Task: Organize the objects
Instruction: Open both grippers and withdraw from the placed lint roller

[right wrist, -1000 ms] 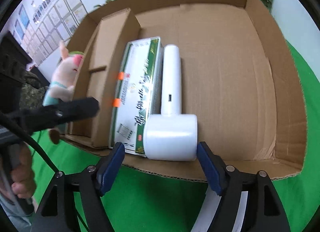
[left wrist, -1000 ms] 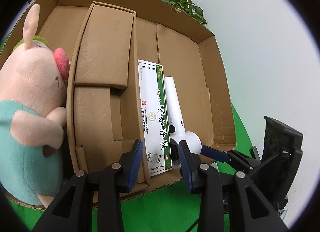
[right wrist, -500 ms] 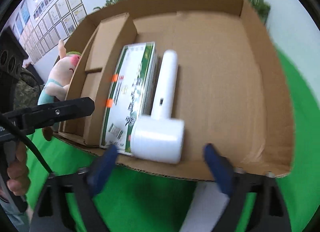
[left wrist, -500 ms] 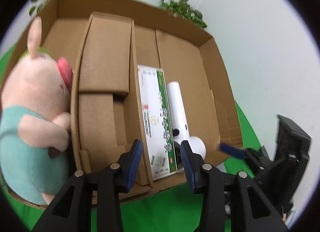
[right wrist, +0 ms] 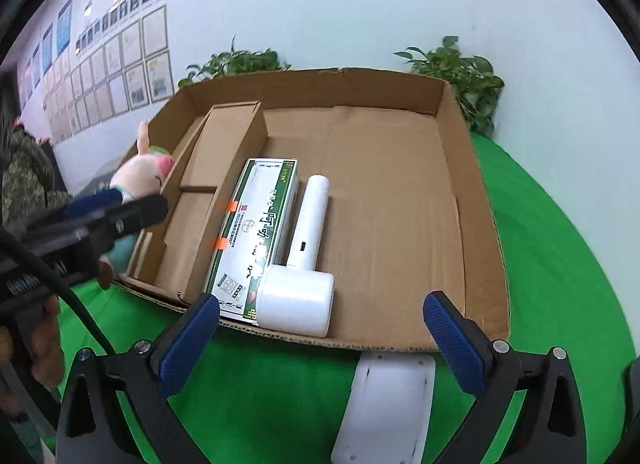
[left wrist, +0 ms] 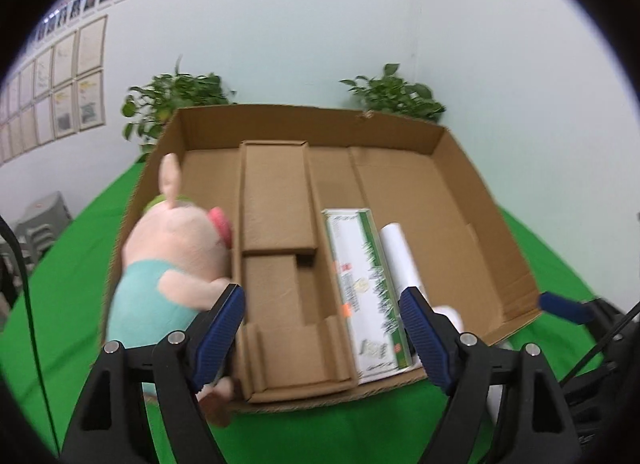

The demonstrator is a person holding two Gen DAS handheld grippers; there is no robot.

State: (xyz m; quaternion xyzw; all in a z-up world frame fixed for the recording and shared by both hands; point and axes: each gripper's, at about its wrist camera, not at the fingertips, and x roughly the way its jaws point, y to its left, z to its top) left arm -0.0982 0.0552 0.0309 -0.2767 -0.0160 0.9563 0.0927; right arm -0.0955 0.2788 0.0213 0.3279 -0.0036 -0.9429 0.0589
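White and flat, a plastic piece point(right wrist: 386, 404) lies on the green desk point(right wrist: 560, 264) just outside the cardboard box point(right wrist: 486, 224) — directly beneath our wide-open, empty right gripper point(right wrist: 320, 328); the left gripper point(left wrist: 320, 332), also spread, sits farther off.
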